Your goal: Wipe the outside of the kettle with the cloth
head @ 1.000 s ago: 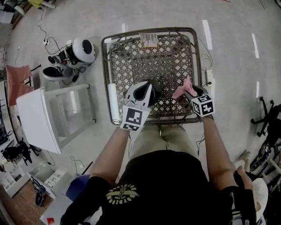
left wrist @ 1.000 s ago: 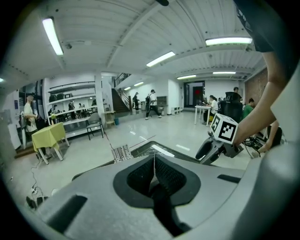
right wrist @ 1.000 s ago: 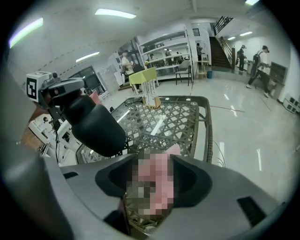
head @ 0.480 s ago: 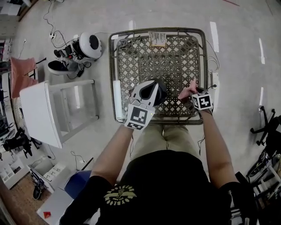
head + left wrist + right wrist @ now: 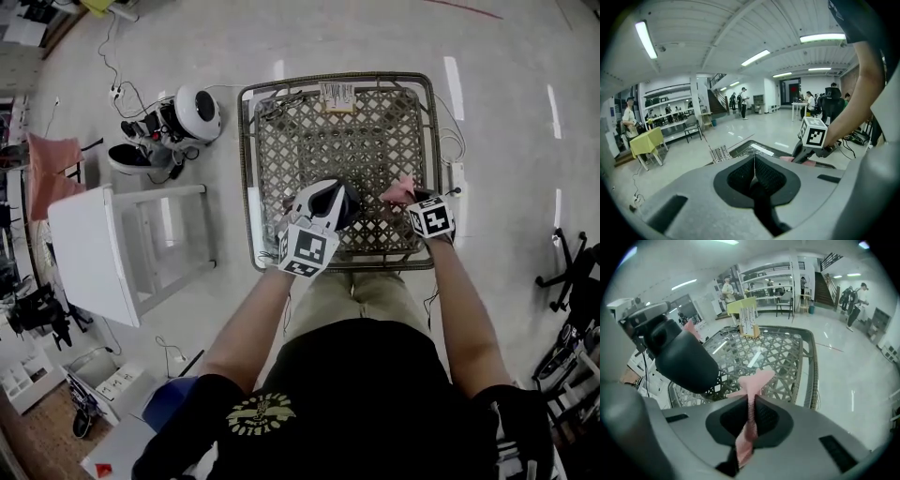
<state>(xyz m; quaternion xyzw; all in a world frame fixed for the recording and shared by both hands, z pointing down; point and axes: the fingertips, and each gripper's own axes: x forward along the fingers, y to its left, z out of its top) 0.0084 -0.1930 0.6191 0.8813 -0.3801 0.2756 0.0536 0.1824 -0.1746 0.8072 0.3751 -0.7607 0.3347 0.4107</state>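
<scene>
While the left side of the scene sits idle, with a white stool (image 5: 94, 253) and a round white appliance (image 5: 194, 112) on the floor left of the wicker table (image 5: 375, 141), the work is gathered at the table's near edge. Toward the near-left part of the table, the left tongs (image 5: 753, 171) have their jaws drawn together. A dark strip runs down between them, which I take for the handle of the kettle (image 5: 682, 359). The kettle's black, rounded body shows just under those tongs, over the near part of the table, and it looks steadied there.

Toward the table's near-right corner are the right tongs (image 5: 751, 411), and this is where the change is. A moment ago their jaws stood wide with the pink cloth (image 5: 757, 380) loose between them; now they have snapped together and pinch it. A fold sticks out ahead of the tips and the rest trails back through the gap. The tongs also sit lower over the table than they did. Whether the cloth's tip touches the table top I cannot tell.

With a firm hold on the cloth and the kettle held steady, the wiping looks ready to begin, but no stroke has been made. Cloth and kettle are near each other, not touching. The likely next move is to carry the cloth leftward onto the kettle's side.
</scene>
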